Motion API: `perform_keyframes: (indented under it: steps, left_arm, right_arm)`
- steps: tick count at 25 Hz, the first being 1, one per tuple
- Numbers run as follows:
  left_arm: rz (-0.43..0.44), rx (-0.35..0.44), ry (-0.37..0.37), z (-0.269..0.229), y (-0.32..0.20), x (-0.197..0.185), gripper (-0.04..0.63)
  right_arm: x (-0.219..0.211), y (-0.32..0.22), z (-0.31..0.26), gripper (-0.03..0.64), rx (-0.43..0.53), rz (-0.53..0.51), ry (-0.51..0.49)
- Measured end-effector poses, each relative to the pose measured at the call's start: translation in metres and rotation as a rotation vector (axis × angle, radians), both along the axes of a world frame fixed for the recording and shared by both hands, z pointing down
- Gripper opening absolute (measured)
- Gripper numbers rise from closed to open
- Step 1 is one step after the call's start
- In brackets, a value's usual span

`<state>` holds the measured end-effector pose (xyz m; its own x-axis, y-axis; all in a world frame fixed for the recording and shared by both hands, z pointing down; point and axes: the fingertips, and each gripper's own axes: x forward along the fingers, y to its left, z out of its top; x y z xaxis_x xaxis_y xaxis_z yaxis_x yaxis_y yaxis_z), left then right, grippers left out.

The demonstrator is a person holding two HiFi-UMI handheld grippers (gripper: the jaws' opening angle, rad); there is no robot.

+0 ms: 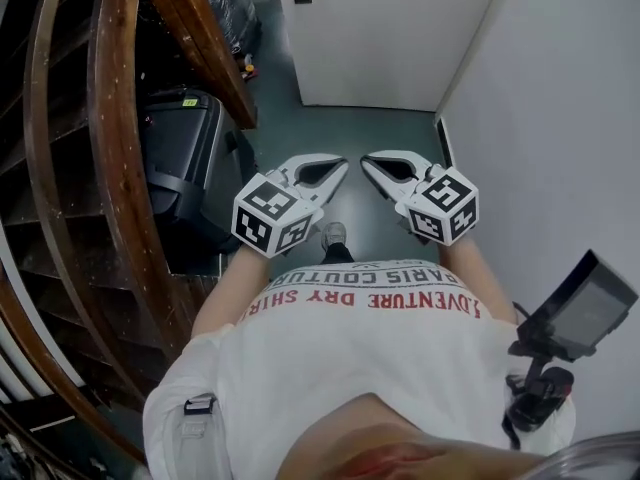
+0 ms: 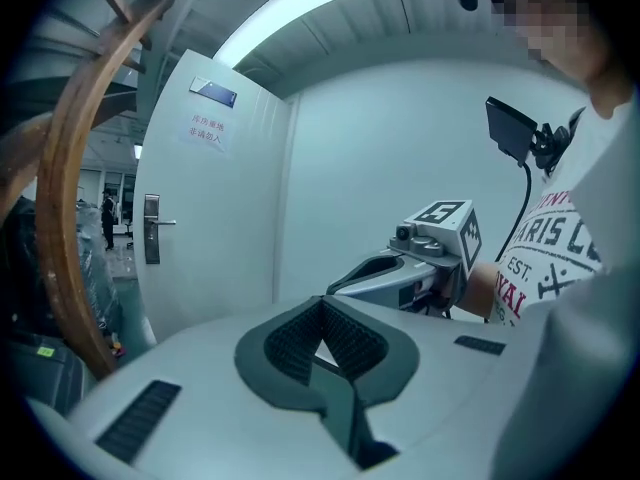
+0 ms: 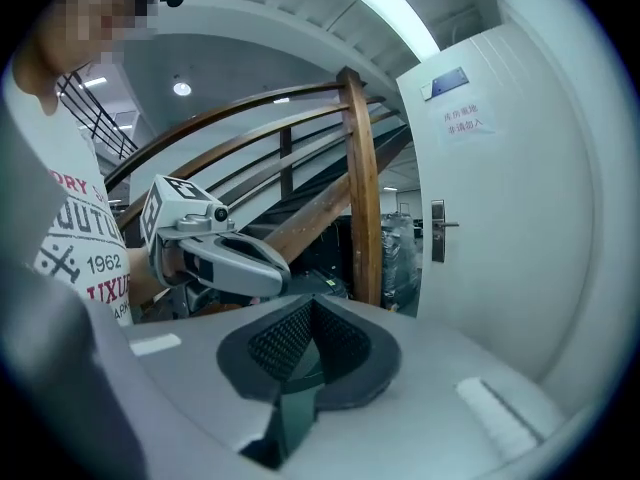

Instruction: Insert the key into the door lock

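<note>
Left gripper (image 1: 337, 169) and right gripper (image 1: 370, 165), jaws pressed together, no key visible; reaching the door lock (image 2: 151, 228) keyless risks failure.

The person wears a white T-shirt (image 1: 400, 368) with short sleeves (image 1: 185, 378) (red letters (image 1: 370, 300) run across it), low at 6 o'clock.

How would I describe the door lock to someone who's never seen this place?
Look to the white door at the end of the passage, beyond the curved wooden stair rail. On its edge nearest the rail sits a tall, narrow metal lock plate with a short lever handle. Unlike the blue sign and paper notice higher up, it is metal and sticks out.
</note>
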<state>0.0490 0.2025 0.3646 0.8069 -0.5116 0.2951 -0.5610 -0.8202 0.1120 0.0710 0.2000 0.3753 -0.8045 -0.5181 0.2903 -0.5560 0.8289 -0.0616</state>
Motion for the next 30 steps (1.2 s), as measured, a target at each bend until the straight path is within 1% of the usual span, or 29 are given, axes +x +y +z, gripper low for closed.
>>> perform_keyframes:
  steps: [4, 8, 12, 20, 24, 30]
  left_arm:
    - [-0.021, 0.006, -0.011, -0.006, 0.042, -0.007, 0.002]
    - [-0.022, 0.013, -0.028, -0.010, 0.063, -0.005, 0.002]
    - [-0.027, 0.014, -0.027, -0.005, 0.080, -0.004, 0.002]
    - [-0.040, 0.005, -0.023, -0.006, 0.088, -0.009, 0.002]
    - [-0.043, 0.006, -0.038, -0.004, 0.088, -0.010, 0.002]
    - [-0.044, 0.003, -0.029, -0.006, 0.087, -0.012, 0.002]
  right_arm:
    - [0.000, 0.040, -0.012, 0.002, 0.032, 0.005, -0.011]
    - [0.004, 0.058, -0.017, 0.002, 0.032, 0.011, -0.005]
    - [0.009, 0.074, -0.015, 0.002, 0.042, 0.021, -0.017]
    - [0.005, 0.081, -0.017, 0.002, 0.042, 0.007, -0.005]
    - [0.002, 0.083, -0.015, 0.002, 0.035, -0.004, 0.000]
    - [-0.001, 0.084, -0.014, 0.002, 0.044, -0.010, 0.012]
